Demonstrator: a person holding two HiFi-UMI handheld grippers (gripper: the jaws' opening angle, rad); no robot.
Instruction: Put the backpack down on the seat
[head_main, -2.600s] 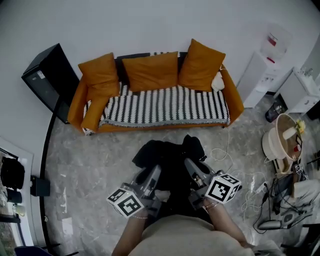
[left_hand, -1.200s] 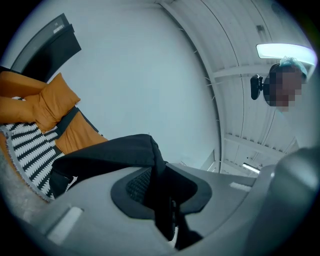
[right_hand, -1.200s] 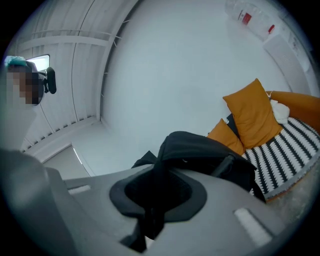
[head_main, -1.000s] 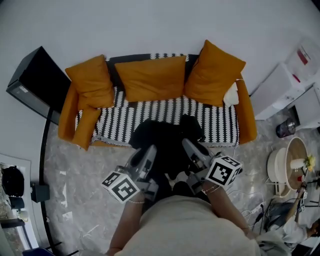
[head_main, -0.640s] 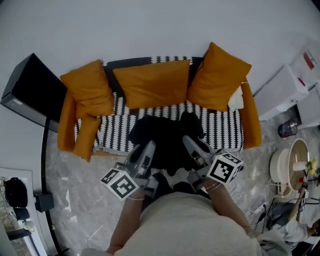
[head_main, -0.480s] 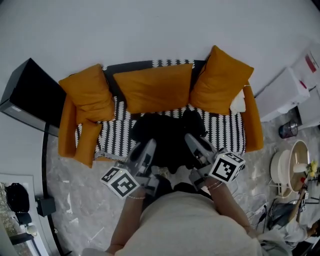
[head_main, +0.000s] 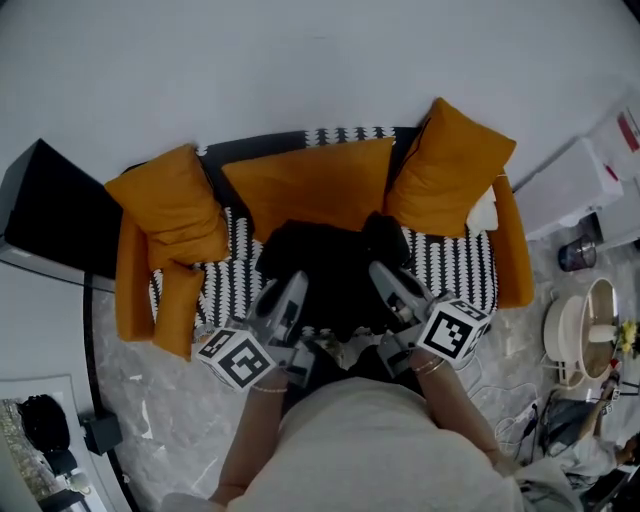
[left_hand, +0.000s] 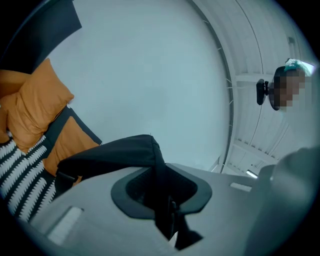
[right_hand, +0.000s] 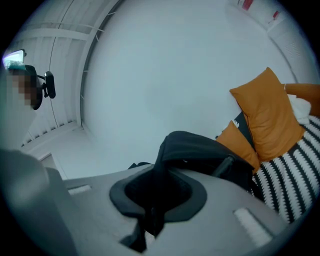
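Black fabric backpack (head_main: 330, 262), clamped in jaws of left gripper (head_main: 292, 288) and right gripper (head_main: 382, 275), seemingly over striped sofa seat (head_main: 452, 272); lower it level.

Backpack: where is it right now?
In the head view the backpack hangs centre frame, gripped by the left gripper and right gripper, over the sofa's striped seat in front of the middle orange cushion.
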